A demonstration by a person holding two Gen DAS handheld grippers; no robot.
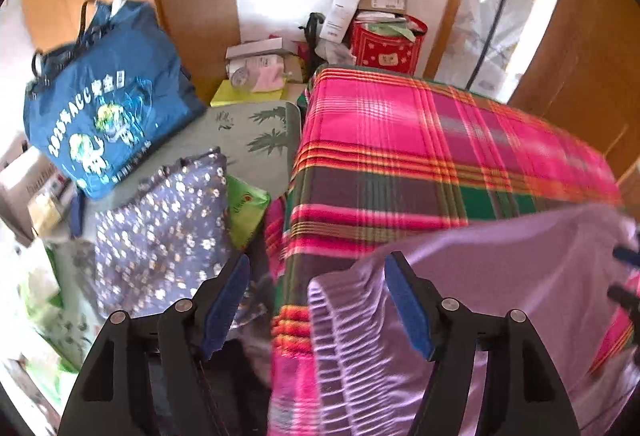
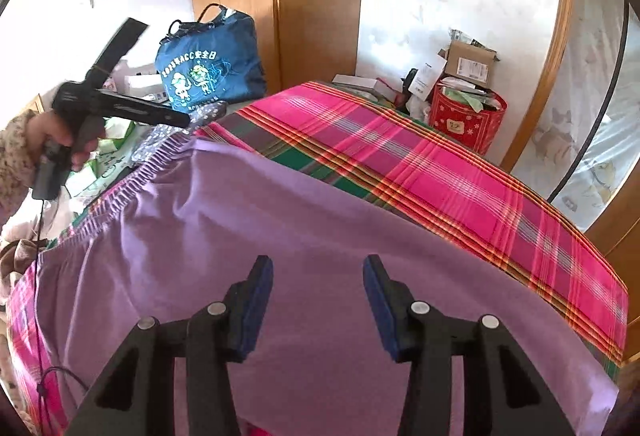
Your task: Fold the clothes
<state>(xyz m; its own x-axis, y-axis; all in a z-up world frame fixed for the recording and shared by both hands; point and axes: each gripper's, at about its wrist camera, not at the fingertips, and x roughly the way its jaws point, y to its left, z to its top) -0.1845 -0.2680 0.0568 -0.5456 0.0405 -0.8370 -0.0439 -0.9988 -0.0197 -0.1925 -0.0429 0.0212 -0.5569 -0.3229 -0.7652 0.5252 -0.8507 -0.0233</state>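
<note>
Both claws were open; the left claw hung by the purple skirt's waistband at nine o'clock, needing a firm pinch

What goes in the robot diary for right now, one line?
left gripper: open, beside elastic waistband | right gripper: open, over purple garment | plaid bedspread: underneath
</note>
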